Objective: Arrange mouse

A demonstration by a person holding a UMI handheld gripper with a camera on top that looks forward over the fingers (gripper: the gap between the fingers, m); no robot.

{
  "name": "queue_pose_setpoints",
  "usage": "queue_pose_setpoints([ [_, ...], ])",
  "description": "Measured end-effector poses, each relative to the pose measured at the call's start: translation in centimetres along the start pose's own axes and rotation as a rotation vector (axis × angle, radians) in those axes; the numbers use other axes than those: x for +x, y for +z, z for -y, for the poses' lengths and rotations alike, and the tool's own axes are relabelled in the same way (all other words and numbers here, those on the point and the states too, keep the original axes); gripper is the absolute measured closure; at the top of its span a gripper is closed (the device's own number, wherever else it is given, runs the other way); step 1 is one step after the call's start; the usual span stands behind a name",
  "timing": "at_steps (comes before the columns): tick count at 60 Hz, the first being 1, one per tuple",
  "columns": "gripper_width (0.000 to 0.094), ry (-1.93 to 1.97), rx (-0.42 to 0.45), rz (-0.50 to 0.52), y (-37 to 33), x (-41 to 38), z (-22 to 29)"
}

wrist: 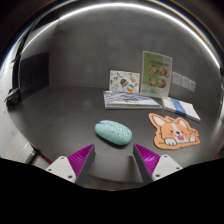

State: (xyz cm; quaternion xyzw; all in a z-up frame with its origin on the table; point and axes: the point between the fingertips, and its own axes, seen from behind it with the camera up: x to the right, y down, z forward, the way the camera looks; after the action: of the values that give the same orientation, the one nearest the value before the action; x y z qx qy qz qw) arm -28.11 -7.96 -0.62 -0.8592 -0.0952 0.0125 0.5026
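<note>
While the gripper [113,158] is held open and empty, a teal computer mouse [113,132] is seen on the grey table [60,115] just ahead of the fingers.
The mouse's long axis is laid crosswise to the fingers, tilted slightly. A corgi-shaped mouse pad [174,129] is placed to its right, nearby but apart; printed booklets [133,98] and an upright card [156,72] are set beyond. No writing can be read.
</note>
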Motion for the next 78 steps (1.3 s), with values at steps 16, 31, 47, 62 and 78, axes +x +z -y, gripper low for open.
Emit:
queue_pose_setpoints([
  [16, 0.0127, -0.044, -0.009, 0.069, 5.6, 1.7, 2.9],
  [31, 0.0223, 0.024, -0.1, 0.137, 8.7, 1.5, 4.2],
  [47, 0.0526, 0.009, -0.112, 0.106, 8.8, 0.5, 4.8],
  [62, 0.0538, -0.012, 0.294, 0.101, -2.1, 7.7, 19.8],
  [78, 0.0541, 0.128, 0.166, -0.172, 0.6, 29.2, 13.3],
])
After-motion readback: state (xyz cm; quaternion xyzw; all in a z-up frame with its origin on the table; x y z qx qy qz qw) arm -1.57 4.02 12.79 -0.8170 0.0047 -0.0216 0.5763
